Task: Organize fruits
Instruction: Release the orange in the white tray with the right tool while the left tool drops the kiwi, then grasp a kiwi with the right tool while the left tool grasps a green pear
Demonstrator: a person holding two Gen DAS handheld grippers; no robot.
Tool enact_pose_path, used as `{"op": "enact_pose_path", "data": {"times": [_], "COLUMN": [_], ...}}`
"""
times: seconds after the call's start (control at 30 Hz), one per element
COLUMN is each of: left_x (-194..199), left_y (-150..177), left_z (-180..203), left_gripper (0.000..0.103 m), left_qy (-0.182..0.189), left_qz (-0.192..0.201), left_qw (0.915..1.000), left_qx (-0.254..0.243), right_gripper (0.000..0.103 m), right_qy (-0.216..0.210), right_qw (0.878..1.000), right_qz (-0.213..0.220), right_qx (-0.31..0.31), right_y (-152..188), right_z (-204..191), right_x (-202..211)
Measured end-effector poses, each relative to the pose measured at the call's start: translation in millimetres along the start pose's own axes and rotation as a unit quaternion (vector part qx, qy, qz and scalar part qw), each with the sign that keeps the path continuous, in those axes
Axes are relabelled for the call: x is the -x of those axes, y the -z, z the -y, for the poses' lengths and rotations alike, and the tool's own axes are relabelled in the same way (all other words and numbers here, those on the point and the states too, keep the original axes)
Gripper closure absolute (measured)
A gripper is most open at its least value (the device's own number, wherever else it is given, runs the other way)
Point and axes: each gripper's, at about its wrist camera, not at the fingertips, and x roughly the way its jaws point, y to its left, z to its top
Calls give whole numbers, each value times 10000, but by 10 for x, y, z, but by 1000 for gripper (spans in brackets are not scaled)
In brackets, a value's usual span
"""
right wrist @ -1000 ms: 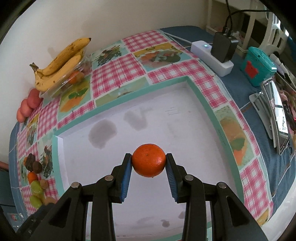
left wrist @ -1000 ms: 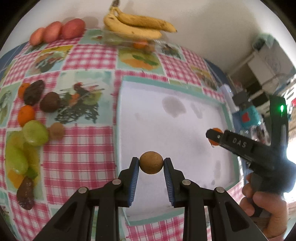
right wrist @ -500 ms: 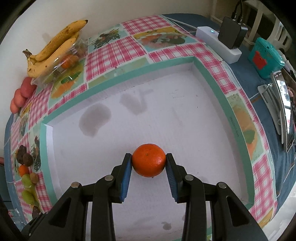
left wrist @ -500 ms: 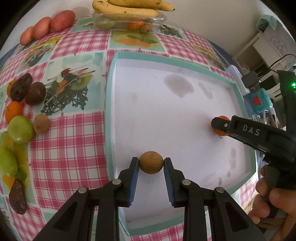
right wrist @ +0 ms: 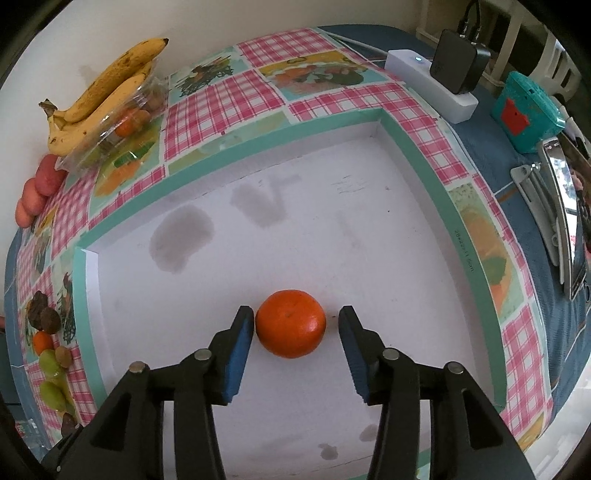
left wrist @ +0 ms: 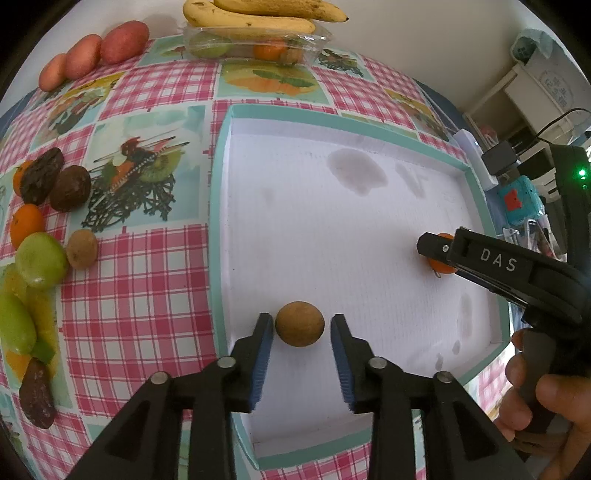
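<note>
- Left gripper (left wrist: 301,330): jaws opening, pads apart from the brown fruit (left wrist: 299,323), which sits between them on the white tray (left wrist: 332,229) floor, near the tray's left wall and front edge.
- Right gripper (right wrist: 296,325): jaws opening; orange (right wrist: 290,323) lies between them on the tray floor, just beside the left pad, a clear gap seen to the right pad; nothing gripped.
- Only in the left view: the right gripper seen from the side near the tray's right wall, orange mostly hidden behind it, and a hand (left wrist: 543,398) on its handle.
- Only in the right view: power strip (right wrist: 430,86) and phone (right wrist: 563,218) past the tray's right edge.
- Both views: bananas (left wrist: 258,16) on a clear box at the table's far edge; loose fruit left of the tray.
</note>
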Motion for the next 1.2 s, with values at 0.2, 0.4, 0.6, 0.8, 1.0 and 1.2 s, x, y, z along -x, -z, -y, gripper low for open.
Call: {"op": "enact_pose_path", "data": {"times": [0.2,0.4,0.6,0.8,1.0,1.2], "left_x": [141,369,609,897,1164,1352], "left_y": [-13,-52,-78,-57,-1,41], "left_z": [25,-56,-310,-733,-1158,-1525], "left_gripper": [41,23,0,0,0,0], "left_qy": [74,-4,-346,-753,-907,-957], "left_qz": [171,468,939,1602,2190,2210], "left_qw": [9998,9988,9939,9794,9598,9544], "left_qx": [-45,107,463,974,1504,1762], "right_gripper": [38,24,16,16,16,16], "right_qy": [47,64,21,-29,-132,-480], "right_qw": [9999,9991,9967,9941,9897,9838], "right_qz": [94,422,805,1034,1170,1092], "right_qx": [11,34,60,335,809,1337], "right_y": [-11,-34,-28,22,122,276], "right_z": [-13,-51,-68,-211,-505,-840], "right_x": [60,236,433,527,520,480]}}
